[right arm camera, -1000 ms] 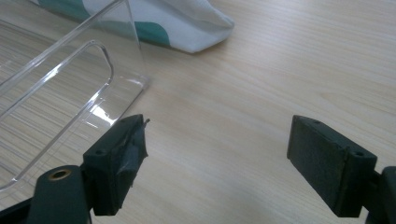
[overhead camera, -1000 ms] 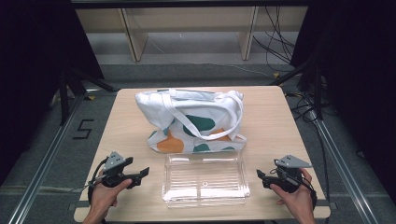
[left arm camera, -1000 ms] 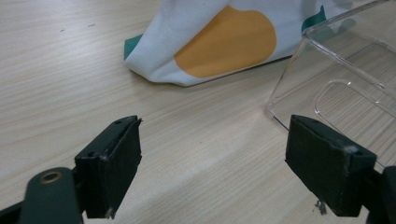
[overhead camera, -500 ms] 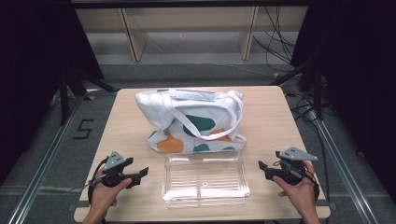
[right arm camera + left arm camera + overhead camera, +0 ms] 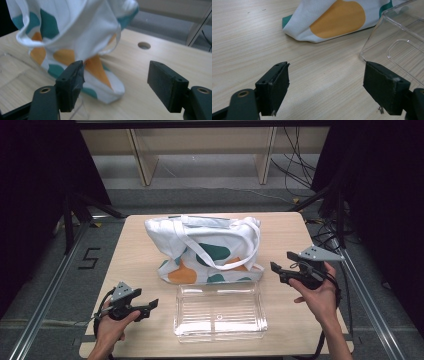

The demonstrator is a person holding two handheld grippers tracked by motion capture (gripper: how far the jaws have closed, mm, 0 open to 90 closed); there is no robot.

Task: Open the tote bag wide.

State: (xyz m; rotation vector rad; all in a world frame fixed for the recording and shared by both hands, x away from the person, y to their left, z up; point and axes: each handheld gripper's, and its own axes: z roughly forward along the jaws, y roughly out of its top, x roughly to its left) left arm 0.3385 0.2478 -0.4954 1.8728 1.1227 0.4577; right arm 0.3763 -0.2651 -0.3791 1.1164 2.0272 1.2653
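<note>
Black grippers (image 5: 283, 264) — grey plates, cables

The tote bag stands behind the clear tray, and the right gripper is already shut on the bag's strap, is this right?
Not quite. The right gripper is open and holds nothing; the right gripper view shows its jaws apart near the tote bag. The bag does stand behind the clear tray.

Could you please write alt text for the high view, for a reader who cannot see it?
A person's hands hold two open grippers low over a wooden table: the left gripper beside a clear plastic tray, the right gripper near a white tote bag with green and orange patches. The bag stands just behind the tray.
</note>
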